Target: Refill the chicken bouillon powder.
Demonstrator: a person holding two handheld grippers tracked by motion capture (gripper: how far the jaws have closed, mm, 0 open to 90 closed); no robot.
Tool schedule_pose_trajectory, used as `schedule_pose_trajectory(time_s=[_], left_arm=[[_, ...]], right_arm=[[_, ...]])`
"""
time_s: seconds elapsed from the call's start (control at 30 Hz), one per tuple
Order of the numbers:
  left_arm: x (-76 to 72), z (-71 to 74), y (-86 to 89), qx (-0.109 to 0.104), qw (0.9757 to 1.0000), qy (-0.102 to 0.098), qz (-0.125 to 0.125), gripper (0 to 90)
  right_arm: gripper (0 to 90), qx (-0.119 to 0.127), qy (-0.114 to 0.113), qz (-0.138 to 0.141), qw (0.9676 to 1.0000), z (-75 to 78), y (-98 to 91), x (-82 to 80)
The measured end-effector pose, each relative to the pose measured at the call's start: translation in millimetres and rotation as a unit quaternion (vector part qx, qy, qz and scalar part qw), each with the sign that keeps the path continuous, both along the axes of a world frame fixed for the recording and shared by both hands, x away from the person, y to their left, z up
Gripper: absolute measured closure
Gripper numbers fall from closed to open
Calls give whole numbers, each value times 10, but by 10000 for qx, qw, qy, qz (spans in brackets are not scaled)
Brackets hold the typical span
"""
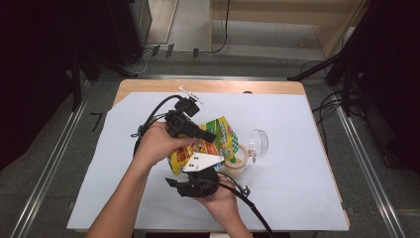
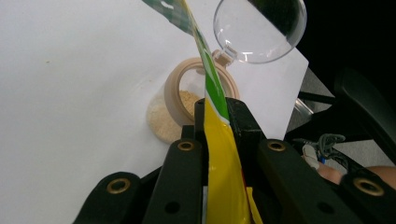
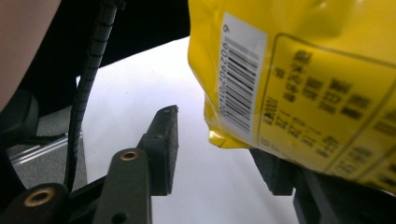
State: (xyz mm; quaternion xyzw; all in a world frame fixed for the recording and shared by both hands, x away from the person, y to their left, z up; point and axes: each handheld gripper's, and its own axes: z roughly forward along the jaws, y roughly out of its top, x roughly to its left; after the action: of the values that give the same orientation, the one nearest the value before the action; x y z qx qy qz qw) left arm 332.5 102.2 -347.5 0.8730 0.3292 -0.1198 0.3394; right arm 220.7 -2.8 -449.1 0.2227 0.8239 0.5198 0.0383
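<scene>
- Left gripper (image 2: 217, 112): jaws pinched flat on the top edge of the yellow bag (image 2: 224, 182). The clamp carries the bag and keeps it hanging above the table.
- Right gripper (image 3: 215, 154): jaws spread, nothing between the pads. The bag's lower corner (image 3: 299, 84) hangs just over its far jaw, apart from the near one. Probably let go there, or set to re-grip the bottom and tip the bag.
- High view: both hands (image 1: 158, 141) close together at table centre, with the bag (image 1: 218, 141) between the grippers, tilted toward the jar.
- Jar (image 2: 187, 100): beige, open, with pale granules inside, lying just beyond the bag's edge. Its mouth faces the bag, so likely the pour target.
- Clear lid (image 2: 259, 28): flipped back on its hinge, out of the way.
- White sheet (image 1: 297, 188) covers the table (image 1: 148, 85); likely to catch spills.
</scene>
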Motion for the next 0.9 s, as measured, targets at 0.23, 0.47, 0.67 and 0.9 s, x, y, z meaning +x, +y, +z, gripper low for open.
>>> schedule_pose_trajectory(time_s=[0.23, 0.47, 0.67, 0.9], left_arm=[[-12, -4, 70, -5, 9999, -27, -122, 879], [-13, -22, 135, -11, 9998, -37, -190, 882], [-12, -28, 196, -8, 9998, -35, -189, 881], [-15, -24, 212, -35, 9998, 8, -214, 878]], right_arm=[[515, 23, 102, 97, 9999, -47, 32, 19], [472, -63, -18, 162, 9998, -97, 69, 6], [462, 66, 189, 162, 9997, -143, 57, 24], [440, 173, 341, 83, 9992, -174, 42, 45]])
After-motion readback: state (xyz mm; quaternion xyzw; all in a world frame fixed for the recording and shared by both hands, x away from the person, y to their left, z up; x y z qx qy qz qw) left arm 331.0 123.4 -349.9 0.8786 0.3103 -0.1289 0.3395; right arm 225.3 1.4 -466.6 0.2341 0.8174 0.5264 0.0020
